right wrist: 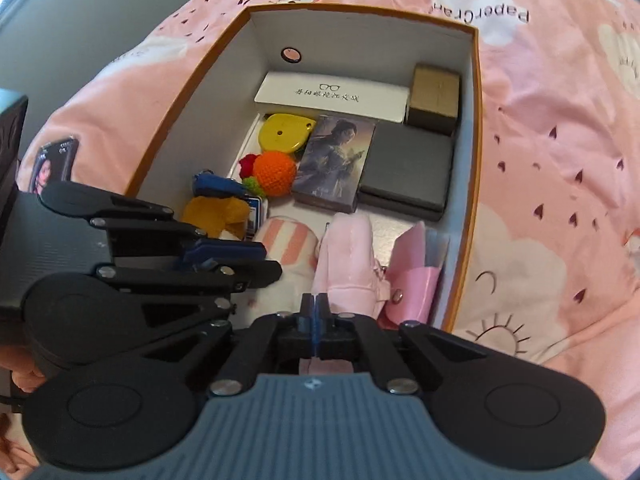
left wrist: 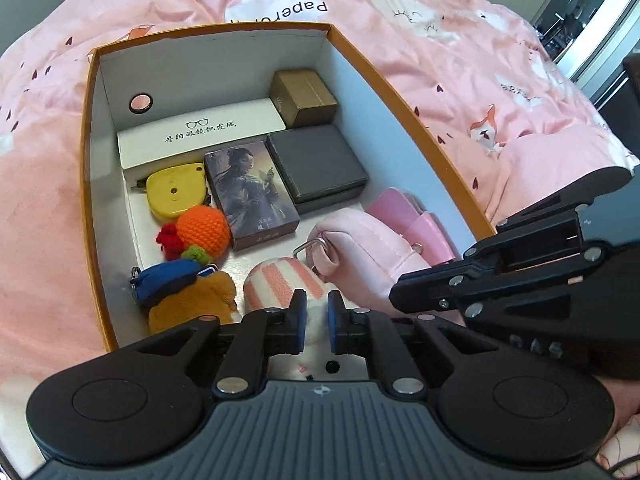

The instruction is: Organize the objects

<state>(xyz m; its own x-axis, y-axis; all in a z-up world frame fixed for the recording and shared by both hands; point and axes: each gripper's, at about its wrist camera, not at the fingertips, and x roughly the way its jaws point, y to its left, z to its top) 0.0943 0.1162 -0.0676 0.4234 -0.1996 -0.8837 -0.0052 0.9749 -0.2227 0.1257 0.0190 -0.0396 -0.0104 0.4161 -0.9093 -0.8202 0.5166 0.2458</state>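
An orange-rimmed cardboard box (left wrist: 86,160) (right wrist: 476,120) lies open on a pink bedspread. At its near end my left gripper (left wrist: 317,320) is shut on a white plush toy with pink stripes (left wrist: 280,284) (right wrist: 288,240), the blue pads squeezing its white body. Just to the right lies a pink plush pouch (left wrist: 360,248) (right wrist: 348,264) with a metal ring. My right gripper (right wrist: 316,308) (left wrist: 396,292) is shut at the pouch's near edge, its pads pinching a thin bit of the pink fabric. From the left, the left gripper (right wrist: 224,256) reaches into the right wrist view.
Also in the box: a white glasses case (left wrist: 200,132), brown carton (left wrist: 304,98), grey case (left wrist: 316,164), picture card box (left wrist: 250,192), yellow tape measure (left wrist: 176,194), orange crochet fruit (left wrist: 204,228), brown bear with blue cap (left wrist: 188,296), pink wallet (left wrist: 416,220). A phone (right wrist: 52,164) lies on the bedspread.
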